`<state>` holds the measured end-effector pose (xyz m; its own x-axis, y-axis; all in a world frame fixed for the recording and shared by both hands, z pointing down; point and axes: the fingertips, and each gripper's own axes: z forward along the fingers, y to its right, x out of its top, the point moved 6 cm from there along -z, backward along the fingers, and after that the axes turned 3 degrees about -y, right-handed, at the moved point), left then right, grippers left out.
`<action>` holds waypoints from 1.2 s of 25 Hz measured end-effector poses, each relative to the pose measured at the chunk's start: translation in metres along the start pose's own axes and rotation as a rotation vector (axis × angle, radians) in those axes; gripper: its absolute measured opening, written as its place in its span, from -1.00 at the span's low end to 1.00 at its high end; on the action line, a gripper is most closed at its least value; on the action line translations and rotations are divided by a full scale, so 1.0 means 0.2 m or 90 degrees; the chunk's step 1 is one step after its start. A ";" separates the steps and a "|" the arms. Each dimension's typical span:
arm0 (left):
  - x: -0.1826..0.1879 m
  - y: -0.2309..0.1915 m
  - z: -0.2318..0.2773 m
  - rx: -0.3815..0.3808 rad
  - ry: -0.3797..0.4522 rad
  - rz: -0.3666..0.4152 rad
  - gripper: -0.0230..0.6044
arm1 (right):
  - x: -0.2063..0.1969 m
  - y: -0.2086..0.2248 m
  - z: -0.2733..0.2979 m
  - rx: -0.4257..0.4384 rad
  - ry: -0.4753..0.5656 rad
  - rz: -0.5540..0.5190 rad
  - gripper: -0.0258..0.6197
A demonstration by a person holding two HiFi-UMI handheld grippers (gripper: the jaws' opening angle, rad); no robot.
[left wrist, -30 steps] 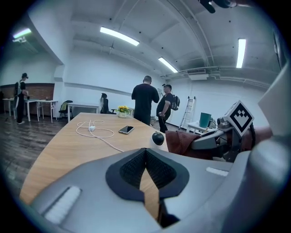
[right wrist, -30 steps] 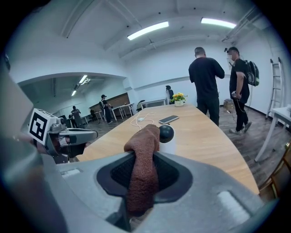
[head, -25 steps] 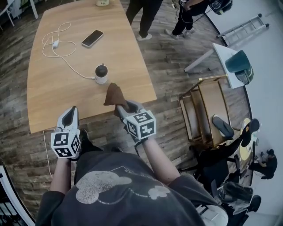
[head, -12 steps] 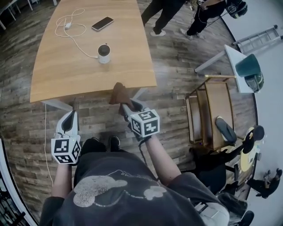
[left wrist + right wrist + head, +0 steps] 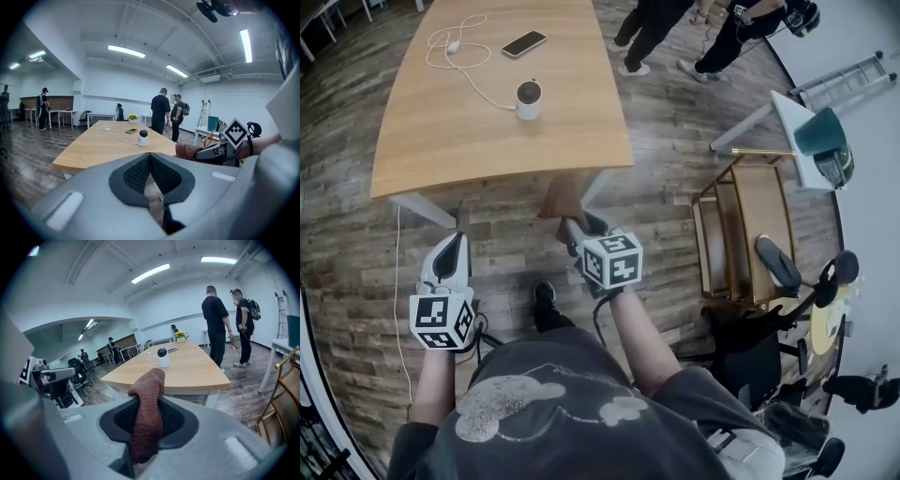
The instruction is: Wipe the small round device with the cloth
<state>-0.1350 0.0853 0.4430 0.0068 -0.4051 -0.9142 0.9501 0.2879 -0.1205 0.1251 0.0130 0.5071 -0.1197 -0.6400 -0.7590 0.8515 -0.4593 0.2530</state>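
Right gripper [image 5: 574,225] clamps the brown cloth [image 5: 561,200]; left gripper [image 5: 448,251], jaws together, holds nothing. The round device [image 5: 528,98], upper centre, sits well apart, so a closer, steady approach seems needed.

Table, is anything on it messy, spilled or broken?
Nothing is spilled or broken. Only the white cable sprawls in loose loops beside the phone before running to the small round device, which stands upright. The cloth is off the table, bunched in the right gripper.
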 end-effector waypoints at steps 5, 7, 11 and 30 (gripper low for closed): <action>-0.07 0.04 -0.25 -0.014 0.021 -0.001 -0.87 | -0.13 -0.20 -0.12 -0.003 0.003 -0.008 -0.67; -0.10 0.05 -0.37 -0.015 0.031 -0.002 -0.87 | -0.21 -0.30 -0.17 0.001 -0.001 -0.012 -0.67; -0.15 0.08 -0.58 -0.012 0.051 -0.007 -0.87 | -0.32 -0.50 -0.29 0.014 0.006 -0.028 -0.67; -0.44 0.41 -1.09 -0.094 0.047 -0.005 -0.87 | -0.82 -0.83 -0.99 -0.031 0.024 -0.036 -0.67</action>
<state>-0.1253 0.3336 0.4295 -0.0288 -0.3450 -0.9381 0.8935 0.4119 -0.1790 0.1043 0.3148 0.4709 -0.1497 -0.5901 -0.7934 0.8682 -0.4623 0.1800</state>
